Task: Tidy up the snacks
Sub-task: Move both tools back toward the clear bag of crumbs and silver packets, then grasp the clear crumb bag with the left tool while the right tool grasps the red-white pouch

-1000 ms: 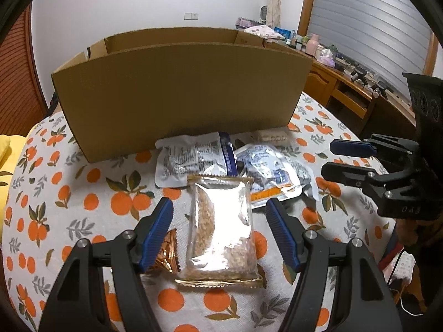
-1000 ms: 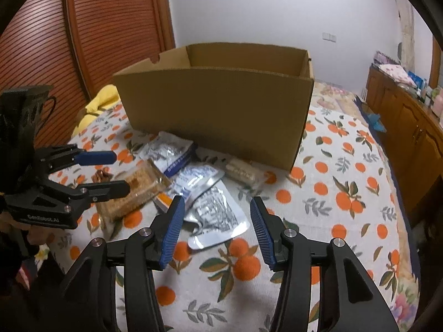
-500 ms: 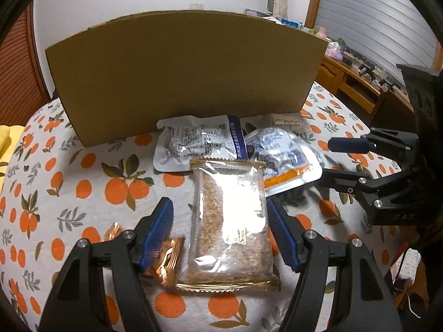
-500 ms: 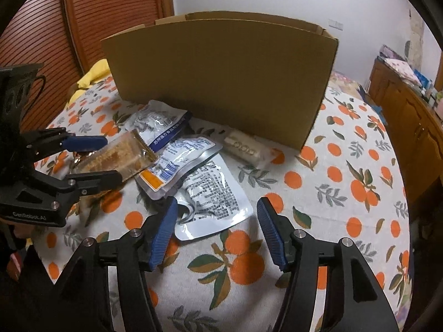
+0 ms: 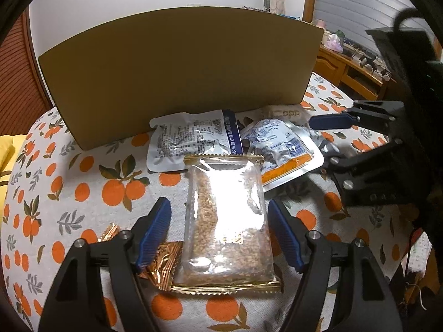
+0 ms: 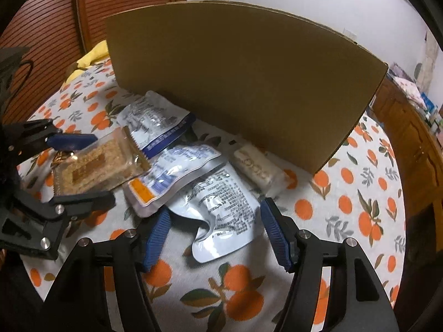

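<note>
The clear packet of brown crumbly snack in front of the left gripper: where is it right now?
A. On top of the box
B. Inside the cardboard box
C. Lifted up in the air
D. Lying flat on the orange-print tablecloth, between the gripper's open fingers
D: the clear packet lies flat on the tablecloth, with the opening left gripper straddling it, pads not pressing it.
</note>
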The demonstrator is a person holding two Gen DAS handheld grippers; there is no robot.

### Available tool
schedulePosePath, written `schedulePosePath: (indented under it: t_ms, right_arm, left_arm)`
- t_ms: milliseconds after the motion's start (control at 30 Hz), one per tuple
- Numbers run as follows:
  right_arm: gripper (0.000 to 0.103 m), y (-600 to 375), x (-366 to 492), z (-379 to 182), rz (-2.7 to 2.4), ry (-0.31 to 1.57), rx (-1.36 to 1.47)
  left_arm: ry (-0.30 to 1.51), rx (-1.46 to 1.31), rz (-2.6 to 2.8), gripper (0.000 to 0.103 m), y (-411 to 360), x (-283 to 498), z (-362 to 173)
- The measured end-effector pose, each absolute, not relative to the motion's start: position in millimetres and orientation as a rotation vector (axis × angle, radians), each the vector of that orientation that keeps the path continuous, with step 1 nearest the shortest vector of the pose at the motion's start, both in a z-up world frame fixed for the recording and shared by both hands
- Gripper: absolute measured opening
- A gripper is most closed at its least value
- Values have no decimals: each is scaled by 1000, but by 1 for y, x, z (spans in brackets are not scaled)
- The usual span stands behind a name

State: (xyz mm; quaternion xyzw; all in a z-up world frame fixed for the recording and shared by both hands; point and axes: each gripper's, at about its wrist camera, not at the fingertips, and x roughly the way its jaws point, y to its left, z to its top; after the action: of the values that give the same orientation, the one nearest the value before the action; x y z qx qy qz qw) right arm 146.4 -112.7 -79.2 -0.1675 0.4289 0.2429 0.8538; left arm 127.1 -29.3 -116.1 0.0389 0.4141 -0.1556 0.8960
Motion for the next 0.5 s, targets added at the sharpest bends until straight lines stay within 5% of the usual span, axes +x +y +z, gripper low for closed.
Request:
schedulePosePath:
  t_ms: [300,367,433,467,500]
  right_arm:
    - [64,-119,161,-83,524,905,-291]
    - [39,-122,157,-80,506,881,-302]
    - [26,-124,154,-78,485,879,-319]
    - [9,-128,152,-76,486,876,-315]
    - [7,-131,150,-75,497,878,-306]
  left_arm:
    - [865,130,-316,78,-36,129,-118]
    - [866,125,-318,78,-37,131,-118]
    - [865,120,-316,78,-37,132,-118]
    - [864,118,-316,78,-38,133,-118]
    - [864,114,-316,78,-38,133,-118]
